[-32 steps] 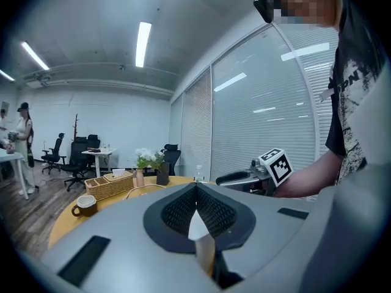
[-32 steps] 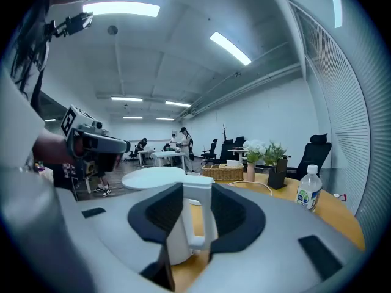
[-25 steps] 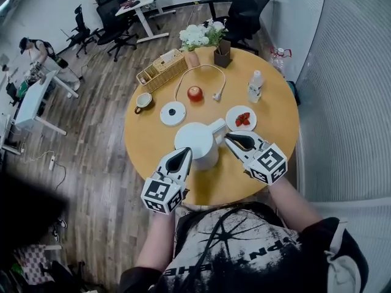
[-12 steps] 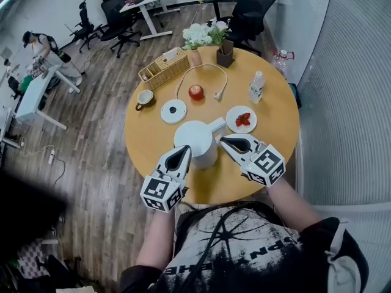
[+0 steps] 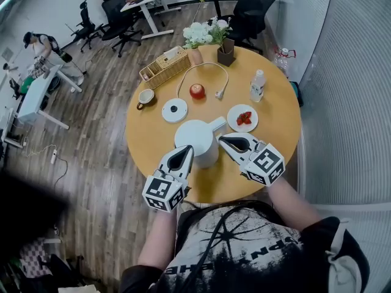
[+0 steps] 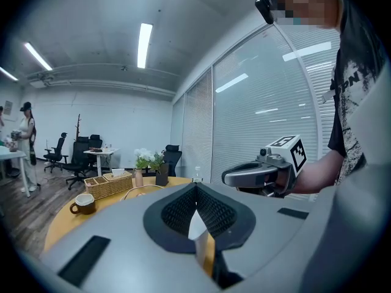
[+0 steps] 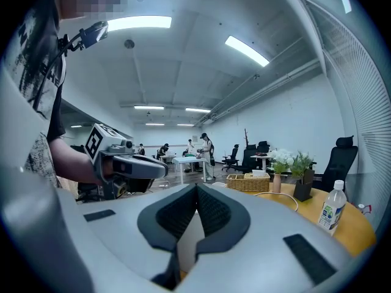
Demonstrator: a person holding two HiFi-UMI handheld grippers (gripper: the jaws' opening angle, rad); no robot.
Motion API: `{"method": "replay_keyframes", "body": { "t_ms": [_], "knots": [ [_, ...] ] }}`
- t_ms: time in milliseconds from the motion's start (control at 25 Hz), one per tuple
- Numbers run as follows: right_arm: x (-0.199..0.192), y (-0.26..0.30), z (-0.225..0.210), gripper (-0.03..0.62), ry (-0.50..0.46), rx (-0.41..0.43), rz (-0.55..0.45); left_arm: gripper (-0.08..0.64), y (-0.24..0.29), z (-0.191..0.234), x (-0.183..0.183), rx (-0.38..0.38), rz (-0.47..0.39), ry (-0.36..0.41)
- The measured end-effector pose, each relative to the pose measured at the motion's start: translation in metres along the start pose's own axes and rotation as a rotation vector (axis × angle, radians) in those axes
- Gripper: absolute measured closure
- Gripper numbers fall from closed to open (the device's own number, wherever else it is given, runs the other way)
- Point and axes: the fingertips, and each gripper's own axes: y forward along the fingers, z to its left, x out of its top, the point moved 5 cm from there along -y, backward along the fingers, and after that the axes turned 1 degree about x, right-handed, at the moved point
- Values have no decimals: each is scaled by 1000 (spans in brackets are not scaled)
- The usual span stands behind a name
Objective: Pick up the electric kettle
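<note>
A white electric kettle [image 5: 195, 140] stands on the round wooden table [image 5: 278, 142], close to its near edge, with a white part [image 5: 217, 124] jutting to the upper right. My left gripper [image 5: 187, 149] [image 6: 195, 185] sits at the kettle's near-left side with its jaws shut together. On the kettle's right side is my right gripper [image 5: 222, 138] [image 7: 196, 186], also shut, and nothing is clamped between its pads. Each gripper view shows a sliver of white below the closed tips. The two grippers face each other across the kettle.
Beyond the kettle lie its round base [image 5: 175, 110], a red apple [image 5: 197, 91], a white cable [image 5: 211, 68] and a plate of strawberries [image 5: 242, 118]. A water bottle [image 5: 257, 85], cup [image 5: 145, 97], wicker basket [image 5: 164, 66] and flowers [image 5: 201, 34] stand farther back.
My right gripper has edged a little left toward the kettle. The left gripper and the kettle have kept still.
</note>
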Motion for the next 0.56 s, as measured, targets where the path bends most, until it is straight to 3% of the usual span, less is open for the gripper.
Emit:
{"method": "replay_keyframes", "body": {
  "t_ms": [560],
  "knots": [
    [-9, 3, 4, 572, 53, 4, 13, 560, -9, 2, -4, 7, 1, -6]
  ]
}}
